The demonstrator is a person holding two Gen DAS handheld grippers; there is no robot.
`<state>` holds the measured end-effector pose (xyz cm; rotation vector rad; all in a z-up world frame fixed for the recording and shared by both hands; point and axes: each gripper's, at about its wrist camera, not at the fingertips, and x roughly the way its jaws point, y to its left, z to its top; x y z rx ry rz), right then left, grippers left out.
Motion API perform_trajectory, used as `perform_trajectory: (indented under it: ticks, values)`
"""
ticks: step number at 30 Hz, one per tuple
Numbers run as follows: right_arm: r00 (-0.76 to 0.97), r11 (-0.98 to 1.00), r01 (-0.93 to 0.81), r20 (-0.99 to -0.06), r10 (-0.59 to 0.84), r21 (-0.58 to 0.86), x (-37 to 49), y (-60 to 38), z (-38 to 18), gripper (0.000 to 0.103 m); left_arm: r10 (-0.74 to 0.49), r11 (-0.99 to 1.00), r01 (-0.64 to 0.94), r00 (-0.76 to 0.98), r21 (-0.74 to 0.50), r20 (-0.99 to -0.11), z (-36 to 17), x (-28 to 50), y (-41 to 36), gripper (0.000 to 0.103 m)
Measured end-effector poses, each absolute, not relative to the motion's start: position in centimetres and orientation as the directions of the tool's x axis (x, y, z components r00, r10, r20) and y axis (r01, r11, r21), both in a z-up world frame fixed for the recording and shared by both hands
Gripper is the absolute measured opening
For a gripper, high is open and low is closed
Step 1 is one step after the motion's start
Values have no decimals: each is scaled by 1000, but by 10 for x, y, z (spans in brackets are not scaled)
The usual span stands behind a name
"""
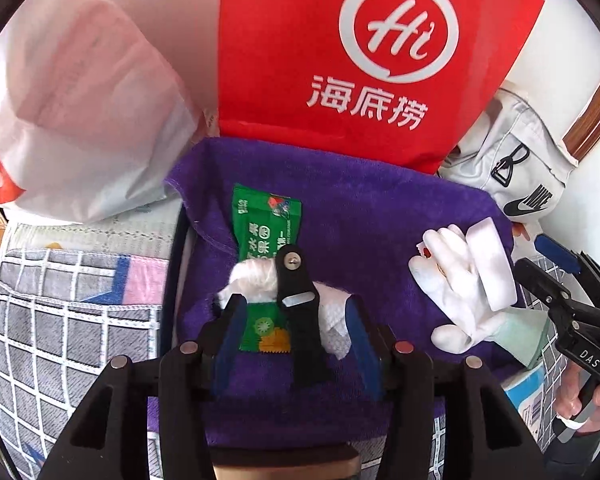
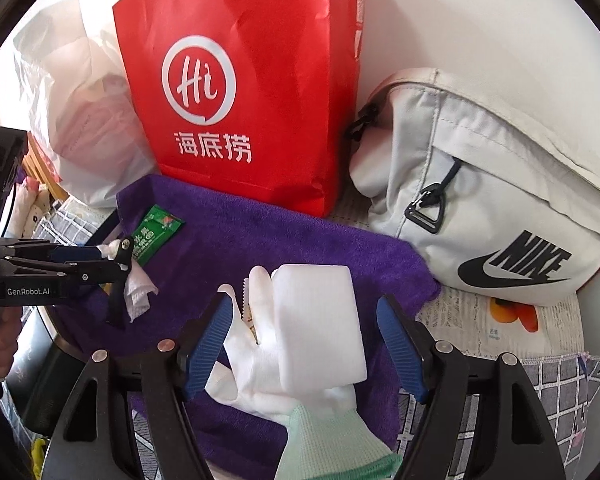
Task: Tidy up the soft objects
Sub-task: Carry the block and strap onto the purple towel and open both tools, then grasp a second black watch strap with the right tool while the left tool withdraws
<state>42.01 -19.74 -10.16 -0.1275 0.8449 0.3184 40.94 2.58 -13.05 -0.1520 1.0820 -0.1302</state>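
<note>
Step now: I am putting soft things together on the purple towel point(image 1: 380, 216). I think this is the let-go part, with both things just set down.

Left hand-held gripper point(image 1: 292, 320): its blue pads stand a little apart. The white tissue point(image 1: 256, 280) and the green snack packet point(image 1: 266, 220) lie between and in front of them. The pads do not squeeze either one. A black clip piece point(image 1: 298, 280) sits over the tissue.

Right hand-held gripper point(image 2: 304, 344): its jaws are wide open. The white glove point(image 2: 260, 344) with the mint green cuff lies between them, and the white sponge block point(image 2: 320, 320) rests on top of the glove. The pads touch neither one.

Where the soft things are: all four lie on the purple towel, the tissue and packet toward one side, the glove and sponge toward the other, well apart.

Around them: a red paper bag point(image 2: 240, 80) stands at the back edge of the towel. A white plastic bag point(image 1: 80, 100) is beside it, and a grey Nike bag point(image 2: 500, 200) is on the other side.

Next move, my guess: lift both grippers straight back so nothing drags. Then pick a new soft thing, or fold the towel over the pile.

Watch out: the tissue is light and may stick to a pad.
</note>
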Motion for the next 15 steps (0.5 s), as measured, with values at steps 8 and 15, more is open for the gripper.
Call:
perform_trajectory:
  ticks: [8, 15]
  values:
    - [648, 963, -264, -730, 217, 52, 390, -205, -85, 74, -150, 985, -3, 488, -173, -860, -108, 381, 41, 49]
    - [656, 959, -272, -713, 246, 81, 337, -195, -71, 74, -108, 988, -38, 507, -148, -855, -88, 334, 56, 49]
